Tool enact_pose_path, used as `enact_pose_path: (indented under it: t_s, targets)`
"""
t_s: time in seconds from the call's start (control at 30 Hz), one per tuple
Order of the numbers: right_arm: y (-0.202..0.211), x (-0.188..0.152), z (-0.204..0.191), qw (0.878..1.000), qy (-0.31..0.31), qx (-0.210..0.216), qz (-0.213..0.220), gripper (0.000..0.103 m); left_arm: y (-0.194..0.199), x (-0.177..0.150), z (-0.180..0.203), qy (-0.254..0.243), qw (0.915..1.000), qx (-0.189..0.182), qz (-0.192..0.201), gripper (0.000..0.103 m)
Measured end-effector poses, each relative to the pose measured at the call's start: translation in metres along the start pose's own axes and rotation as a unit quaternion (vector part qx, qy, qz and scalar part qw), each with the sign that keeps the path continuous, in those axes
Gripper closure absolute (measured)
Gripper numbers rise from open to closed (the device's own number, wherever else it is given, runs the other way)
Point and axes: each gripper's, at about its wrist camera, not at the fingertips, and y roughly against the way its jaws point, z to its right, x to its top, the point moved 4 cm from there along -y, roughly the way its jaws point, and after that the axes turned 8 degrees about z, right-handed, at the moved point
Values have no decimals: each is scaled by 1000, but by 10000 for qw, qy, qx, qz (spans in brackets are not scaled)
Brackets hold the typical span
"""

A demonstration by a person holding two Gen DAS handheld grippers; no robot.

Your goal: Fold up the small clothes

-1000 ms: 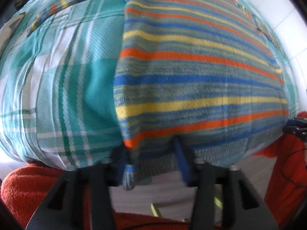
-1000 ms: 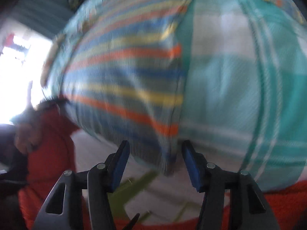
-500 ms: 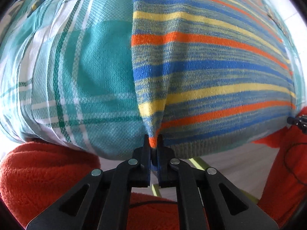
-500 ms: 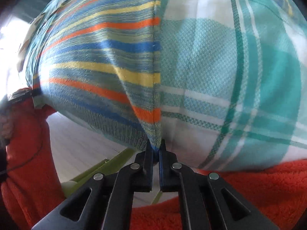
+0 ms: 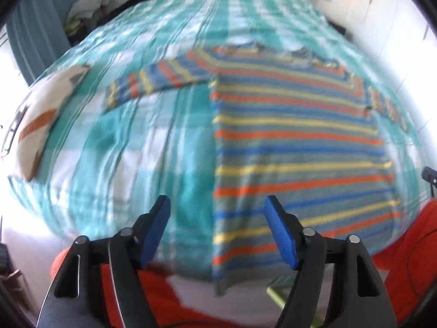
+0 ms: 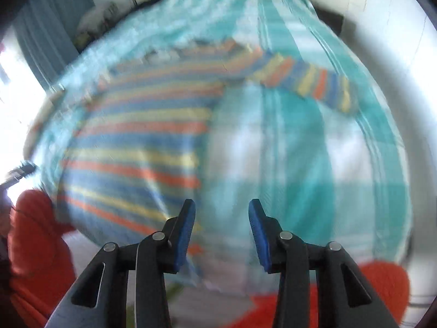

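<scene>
The striped sweater (image 5: 295,147) is laid flat on the bed (image 5: 131,147), body spread and both sleeves stretched sideways, its hem at the near edge. The left gripper (image 5: 217,229) is held above that hem; its fingers have just been opening and are apart, nothing between them. The right gripper (image 6: 221,232) has likewise been opening, its fingers apart and empty. No containers are seen.

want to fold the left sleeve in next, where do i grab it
Take the striped sleeve at its cuff end with the left gripper, now open and empty. Come from above: the sleeve lies flat on the checked bedspread, angled away from the sweater body, so only its free end lifts easily.
</scene>
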Motion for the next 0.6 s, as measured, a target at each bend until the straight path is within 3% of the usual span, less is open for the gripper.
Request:
enact_pose_path:
  t_s: [0.1, 0.17, 0.27, 0.4, 0.5, 0.6]
  targets:
    - [-23, 18, -37, 9962, -37, 483, 724, 50, -21, 3, 23, -11, 9996, -150, 234, 27]
    - [-43, 13, -58, 9949, 61, 545, 844, 50, -38, 3, 33, 59, 9997, -66, 222, 27]
    - [-58, -8, -71, 9947, 293, 490, 854, 50, -51, -3, 42, 343, 9994, 77, 76, 27]
    - [-58, -29, -80, 9915, 972, 54, 869, 50, -56, -16, 33, 890, 9948, 493, 2, 27]
    - [-48, -25, -78, 9839, 1290, -135, 1232, 50, -50, -18, 29, 1267, 9888, 781, 114, 27]
    - [-36, -16, -72, 9806, 1210, 67, 1542, 45, -43, -14, 38, 1219, 9866, 1044, 278, 27]
